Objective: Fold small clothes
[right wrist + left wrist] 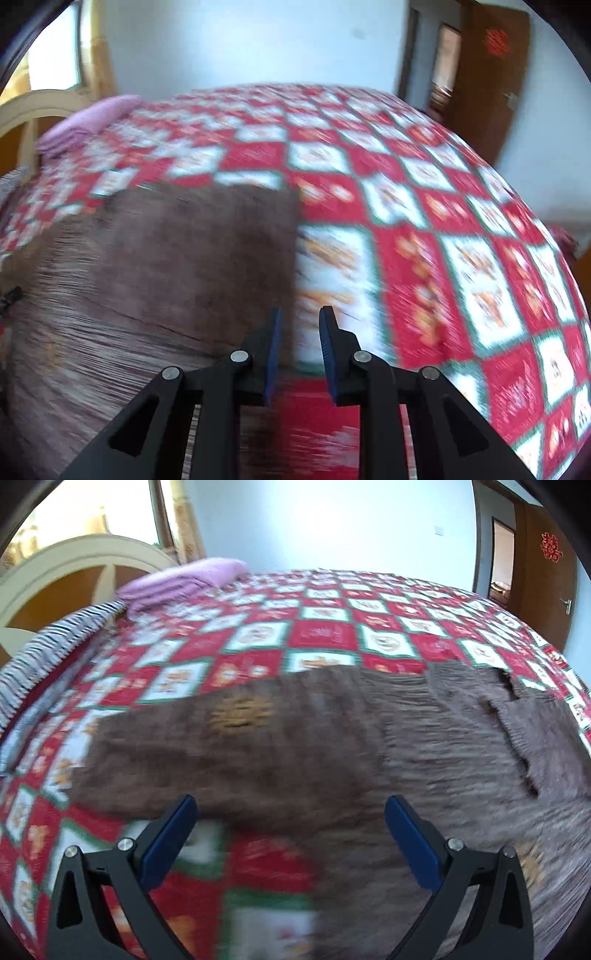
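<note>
Brown knit garment [295,746] lies spread on the bed's red-and-white checked quilt [332,635], toward the near edge. Both views motion-blurred; garment type unclear, possibly a small sweater or trousers. One darker part stretches left in the left wrist view, a paler ribbed part sits to the right.

Left claw [290,808]: jaws wide apart, nothing between them, poised over the garment's near edge where brown cloth meets quilt.

Right claw [298,319]: jaws narrowly parted, holding nothing that I can make out. It sits at the garment's right edge [291,258], cloth to its left, quilt to its right. Whether the left pad touches cloth is lost in blur.

Folded pink blanket [184,579] at the far left by the headboard [74,557], well apart from the work.

Risks, as judgement:
- Knit is thick and limp; a pinch at the edge may take only the top layer, so the fold drags crooked.
- Claw could catch quilt along with cloth, lifting both.
- Uneven pull between the two claws would skew the fold line.
</note>
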`<state>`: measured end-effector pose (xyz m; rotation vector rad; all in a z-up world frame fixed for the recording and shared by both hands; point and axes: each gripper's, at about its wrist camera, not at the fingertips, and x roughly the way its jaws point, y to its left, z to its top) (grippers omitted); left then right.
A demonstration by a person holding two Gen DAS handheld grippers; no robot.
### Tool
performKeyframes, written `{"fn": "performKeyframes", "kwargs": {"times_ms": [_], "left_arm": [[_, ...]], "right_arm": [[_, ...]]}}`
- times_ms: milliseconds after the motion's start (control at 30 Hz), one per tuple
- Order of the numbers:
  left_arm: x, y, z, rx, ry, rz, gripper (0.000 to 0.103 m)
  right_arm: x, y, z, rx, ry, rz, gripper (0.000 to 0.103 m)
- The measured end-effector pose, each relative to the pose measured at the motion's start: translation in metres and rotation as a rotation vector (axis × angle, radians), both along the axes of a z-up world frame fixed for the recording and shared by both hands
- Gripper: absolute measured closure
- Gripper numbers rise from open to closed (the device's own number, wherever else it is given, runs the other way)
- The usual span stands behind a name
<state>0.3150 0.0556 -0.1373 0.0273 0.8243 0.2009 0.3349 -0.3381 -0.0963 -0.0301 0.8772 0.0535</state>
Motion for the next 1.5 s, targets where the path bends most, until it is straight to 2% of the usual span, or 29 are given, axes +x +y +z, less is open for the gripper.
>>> {"fn": "performKeyframes", "kwargs": {"times_ms": [100, 200, 233, 267, 300, 333, 467, 533, 567, 600, 633, 700, 800, 867, 900, 933, 967, 1033, 1133, 1200, 1267, 1400, 1467, 1500], "left_arm": [[-0.009, 0.024, -0.004, 0.040, 0.018, 0.048, 0.000], [-0.014, 0.049, -0.005, 0.038, 0.025, 0.099, 0.000], [-0.015, 0.057, -0.004, 0.044, 0.026, 0.117, 0.000], [-0.017, 0.067, -0.004, 0.051, 0.029, 0.143, 0.000], [-0.019, 0.075, -0.003, 0.053, 0.030, 0.164, 0.000], [-0.020, 0.085, -0.002, 0.047, 0.030, 0.184, 0.000], [-0.030, 0.120, -0.002, 0.022, 0.027, 0.249, 0.000], [-0.031, 0.133, -0.005, 0.017, 0.044, 0.271, 0.000], [-0.032, 0.141, -0.007, 0.009, 0.057, 0.290, 0.000], [-0.036, 0.150, -0.007, -0.010, 0.060, 0.310, 0.000], [-0.039, 0.155, -0.006, -0.028, 0.057, 0.324, 0.000], [-0.048, 0.174, -0.004, -0.082, 0.054, 0.380, 0.000], [-0.060, 0.194, -0.001, -0.194, 0.043, 0.426, 0.000], [-0.070, 0.206, 0.002, -0.324, 0.012, 0.452, 0.001], [-0.075, 0.211, 0.002, -0.404, -0.010, 0.451, 0.001], [-0.077, 0.213, 0.001, -0.451, -0.023, 0.451, 0.002], [-0.080, 0.215, 0.000, -0.526, -0.044, 0.446, 0.004], [-0.076, 0.215, -0.007, -0.660, -0.044, 0.409, 0.018], [-0.065, 0.210, -0.017, -0.783, -0.045, 0.378, 0.031], [-0.056, 0.207, -0.022, -0.798, -0.048, 0.371, 0.033], [-0.044, 0.207, -0.027, -0.779, -0.062, 0.387, 0.039], [-0.026, 0.219, -0.029, -0.784, -0.109, 0.400, 0.042], [-0.020, 0.228, -0.031, -0.767, -0.123, 0.410, 0.050], [-0.019, 0.230, -0.031, -0.760, -0.128, 0.413, 0.058]], "right_arm": [[0.019, 0.030, -0.005, 0.007, 0.008, 0.058, 0.081], [0.055, 0.029, -0.027, -0.016, 0.071, -0.002, 0.081], [0.067, 0.022, -0.037, -0.054, 0.088, -0.057, 0.081], [0.072, 0.009, -0.045, -0.038, 0.096, -0.097, 0.078], [0.077, -0.011, -0.051, 0.071, 0.102, -0.123, 0.075], [0.076, -0.021, -0.051, 0.107, 0.098, -0.133, 0.075], [0.072, -0.024, -0.050, 0.093, 0.076, -0.111, 0.074], [0.066, -0.023, -0.046, 0.092, 0.075, -0.121, 0.070], [0.060, -0.021, -0.040, 0.078, 0.071, -0.155, 0.060], [0.051, -0.017, -0.035, 0.068, 0.058, -0.168, 0.049], [0.041, -0.008, -0.029, 0.068, 0.035, -0.151, 0.045], [0.025, 0.019, -0.022, 0.065, 0.007, -0.057, 0.044], [0.006, 0.060, -0.029, 0.009, -0.014, 0.085, 0.044], [-0.010, 0.087, -0.044, -0.070, -0.026, 0.172, 0.043], [-0.015, 0.101, -0.053, -0.133, -0.024, 0.205, 0.043], [-0.020, 0.110, -0.054, -0.202, -0.051, 0.208, 0.043], [-0.024, 0.113, -0.051, -0.226, -0.069, 0.212, 0.043], [-0.025, 0.117, -0.053, -0.249, -0.072, 0.224, 0.040], [-0.023, 0.111, -0.053, -0.220, -0.062, 0.212, 0.035], [-0.022, 0.105, -0.054, -0.190, -0.052, 0.196, 0.030], [-0.020, 0.103, -0.054, -0.170, -0.046, 0.191, 0.029], [-0.020, 0.109, -0.055, -0.183, -0.048, 0.186, 0.027], [-0.020, 0.110, -0.055, -0.197, -0.053, 0.184, 0.026], [-0.020, 0.111, -0.055, -0.203, -0.056, 0.183, 0.026]]}}
